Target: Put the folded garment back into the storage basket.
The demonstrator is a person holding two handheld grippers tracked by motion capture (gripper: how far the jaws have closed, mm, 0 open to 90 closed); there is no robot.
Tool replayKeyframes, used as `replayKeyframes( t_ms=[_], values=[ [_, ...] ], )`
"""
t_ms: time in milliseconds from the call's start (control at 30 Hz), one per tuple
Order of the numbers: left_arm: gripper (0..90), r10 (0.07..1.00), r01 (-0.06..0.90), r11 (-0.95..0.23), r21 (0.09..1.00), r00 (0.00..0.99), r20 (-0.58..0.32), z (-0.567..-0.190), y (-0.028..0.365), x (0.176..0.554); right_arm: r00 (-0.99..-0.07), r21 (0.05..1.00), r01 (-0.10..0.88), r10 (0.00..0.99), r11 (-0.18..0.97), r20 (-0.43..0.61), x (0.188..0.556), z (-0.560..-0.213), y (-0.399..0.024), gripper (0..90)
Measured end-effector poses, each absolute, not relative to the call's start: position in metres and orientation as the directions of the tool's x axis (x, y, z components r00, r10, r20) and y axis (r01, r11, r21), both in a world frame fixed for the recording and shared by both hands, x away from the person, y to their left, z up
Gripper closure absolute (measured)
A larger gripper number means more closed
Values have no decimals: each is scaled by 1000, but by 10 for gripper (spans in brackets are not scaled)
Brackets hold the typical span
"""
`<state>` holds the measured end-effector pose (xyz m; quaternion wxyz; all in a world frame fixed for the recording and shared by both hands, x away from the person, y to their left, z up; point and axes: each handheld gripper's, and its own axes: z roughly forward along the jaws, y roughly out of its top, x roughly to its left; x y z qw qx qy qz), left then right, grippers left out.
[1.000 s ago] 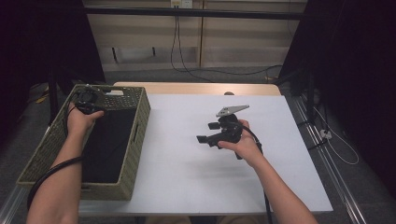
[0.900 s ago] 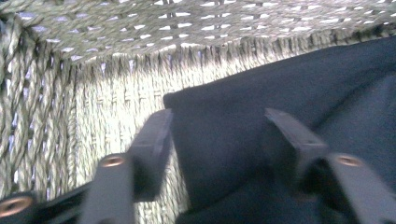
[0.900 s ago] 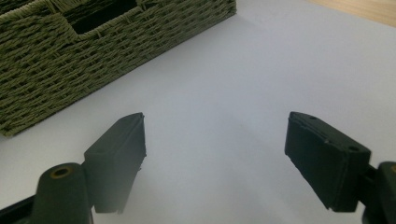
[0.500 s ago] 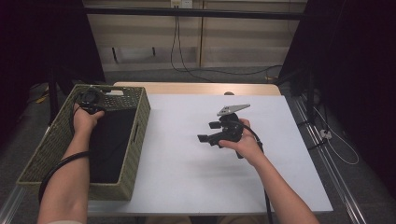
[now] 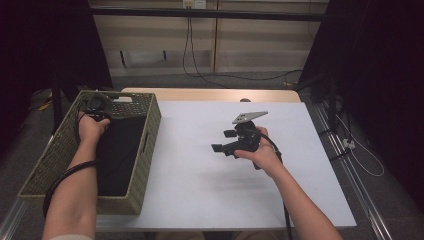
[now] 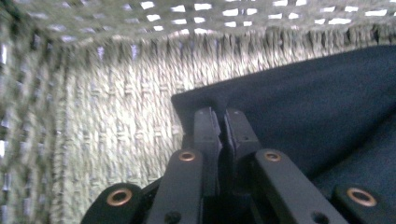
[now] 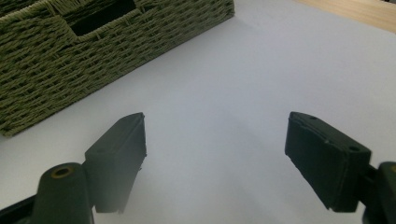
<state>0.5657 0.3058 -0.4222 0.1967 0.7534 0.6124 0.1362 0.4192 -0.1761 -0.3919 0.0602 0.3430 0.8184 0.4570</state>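
The left gripper (image 5: 95, 107) is reaching down into the far corner of the woven basket (image 5: 145, 150), with the forearm stretching along the basket's length. Its jaws have just been closing and are now clenching an edge of the dark cloth (image 6: 303, 102) lying inside the basket (the cloth's corner is folding up against the wall). The right gripper (image 5: 231, 141) is resting over the white table (image 5: 200, 190), to the right of the basket, with jaws standing wide apart and holding nothing. In the high view the left fingertips are getting lost against the dark cloth. No writing is readable.
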Motion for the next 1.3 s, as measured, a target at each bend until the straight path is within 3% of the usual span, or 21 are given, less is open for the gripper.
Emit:
replayKeyframes(
  t_ms=[267, 533, 567, 633, 700, 800, 933, 1300],
  values=[
    [872, 974, 838, -196, 509, 225, 6, -408, 306, 574, -758, 790, 506, 615, 346, 216, 419, -392, -177, 197],
    [840, 977, 809, -163, 564, 212, -22, -407, 306, 576, -759, 792, 504, 614, 346, 215, 418, -390, -176, 195],
    [819, 976, 817, -162, 553, 214, -31, -407, 305, 576, -760, 793, 503, 614, 344, 215, 418, -390, -176, 195],
    [667, 978, 819, -152, 553, 207, -39, -406, 303, 575, -760, 793, 502, 614, 345, 215, 417, -390, -176, 194],
    [612, 976, 828, -140, 543, 206, -63, -404, 301, 573, -759, 794, 503, 614, 342, 216, 415, -390, -176, 193],
    [440, 975, 832, -144, 536, 212, -66, -399, 299, 570, -762, 793, 501, 611, 347, 214, 411, -391, -176, 191],
    [308, 969, 834, -136, 535, 224, -103, -393, 297, 562, -760, 793, 501, 614, 347, 211, 406, -392, -179, 190],
    [194, 956, 816, -149, 559, 263, -129, -374, 293, 540, -753, 788, 509, 622, 347, 213, 395, -397, -187, 189]
  ],
)
